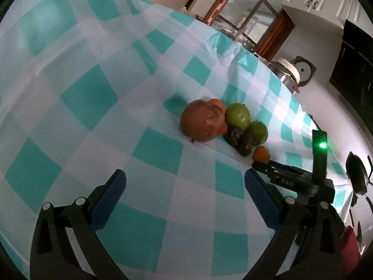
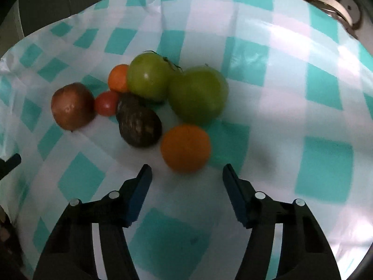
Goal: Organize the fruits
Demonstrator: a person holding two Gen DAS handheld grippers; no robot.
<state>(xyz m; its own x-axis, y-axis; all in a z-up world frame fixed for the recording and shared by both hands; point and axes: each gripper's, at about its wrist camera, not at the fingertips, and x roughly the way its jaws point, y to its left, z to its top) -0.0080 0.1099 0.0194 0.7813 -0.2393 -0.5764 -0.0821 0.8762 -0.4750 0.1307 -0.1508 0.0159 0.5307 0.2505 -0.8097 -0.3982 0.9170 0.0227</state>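
We hold both grippers over a desk covered in a teal-and-white checked cloth (image 2: pixel 268 53), and the fruit sits bunched in one small cluster on it. From the right wrist view, our right gripper (image 2: pixel 187 175) has its jaws spread wide with nothing between them, and the nearest orange (image 2: pixel 185 148) lies just ahead of the gap, slightly toward the left finger. Behind that orange a big green tomato (image 2: pixel 198 94) rests, and it touches a second green tomato (image 2: pixel 149 77) that carries a bit of dark stem on top. A dark, wrinkled avocado (image 2: pixel 138 126) lies in front of the second tomato, just beside the near orange. A small red tomato (image 2: pixel 106 103) sits against the avocado's left side, with a smaller orange (image 2: pixel 117 78) behind it, pressed to the stemmed green tomato. At the far left of the group stands a brownish-red pomegranate (image 2: pixel 72 106), close to the red tomato. From the left wrist view, our left gripper (image 1: pixel 185 179) is likewise wide open and holds nothing, hovering over bare cloth well short of the fruit. There the pomegranate (image 1: pixel 201 121) is the nearest piece, with the rest of the cluster trailing off to its right. The black body of the right gripper (image 1: pixel 291 177), with a green light glowing on it, reaches in from the right.
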